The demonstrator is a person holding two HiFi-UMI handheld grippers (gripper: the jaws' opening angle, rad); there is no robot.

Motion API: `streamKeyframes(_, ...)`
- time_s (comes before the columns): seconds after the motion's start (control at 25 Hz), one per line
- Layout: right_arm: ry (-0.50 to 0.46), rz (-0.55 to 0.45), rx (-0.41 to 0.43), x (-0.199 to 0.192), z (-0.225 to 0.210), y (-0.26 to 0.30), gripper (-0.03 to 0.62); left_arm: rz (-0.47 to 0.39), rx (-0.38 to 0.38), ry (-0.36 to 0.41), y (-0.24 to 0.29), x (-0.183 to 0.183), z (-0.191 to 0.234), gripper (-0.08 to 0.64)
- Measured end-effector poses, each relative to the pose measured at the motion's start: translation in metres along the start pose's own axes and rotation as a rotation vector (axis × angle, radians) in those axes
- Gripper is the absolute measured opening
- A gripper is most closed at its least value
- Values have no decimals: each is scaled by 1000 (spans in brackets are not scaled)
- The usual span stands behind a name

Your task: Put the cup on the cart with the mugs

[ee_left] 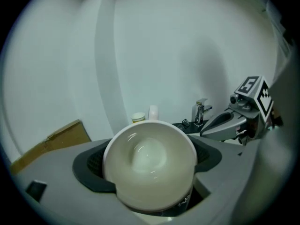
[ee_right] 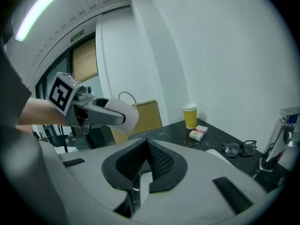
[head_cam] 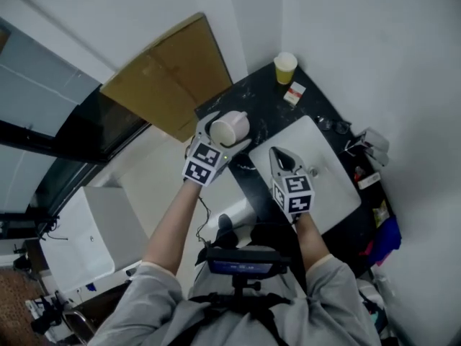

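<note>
While my left tongs (head_cam: 227, 134) grip the white cup (ee_left: 149, 165) in the air over the counter's (head_cam: 263, 103) left edge, my right tongs (ee_right: 140, 167) are closed, empty. Carrying is in hand; next I must find the cart, unseen here.

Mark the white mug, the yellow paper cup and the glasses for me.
white mug (ee_left: 149, 156): left gripper view, inside bottom.
yellow paper cup (head_cam: 284, 71): head view, side wall.
glasses (ee_right: 231, 149): right gripper view, left lens.
</note>
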State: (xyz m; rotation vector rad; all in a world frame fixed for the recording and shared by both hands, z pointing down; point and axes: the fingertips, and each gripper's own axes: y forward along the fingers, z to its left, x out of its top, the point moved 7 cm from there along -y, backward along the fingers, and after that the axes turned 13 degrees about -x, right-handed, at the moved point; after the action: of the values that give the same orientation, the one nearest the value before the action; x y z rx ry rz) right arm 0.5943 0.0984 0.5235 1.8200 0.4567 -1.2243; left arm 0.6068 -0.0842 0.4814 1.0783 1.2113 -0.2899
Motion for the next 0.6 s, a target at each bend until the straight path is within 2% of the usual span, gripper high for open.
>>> streamKeyframes(0.32, -69, 4, 114, -2, 48, 0, 9, -36, 182, -62, -79, -44, -18, 463)
streamKeyframes(0.6, -173, -5, 262, -9, 136, -13, 9, -62, 385, -150, -191, -98, -44, 463)
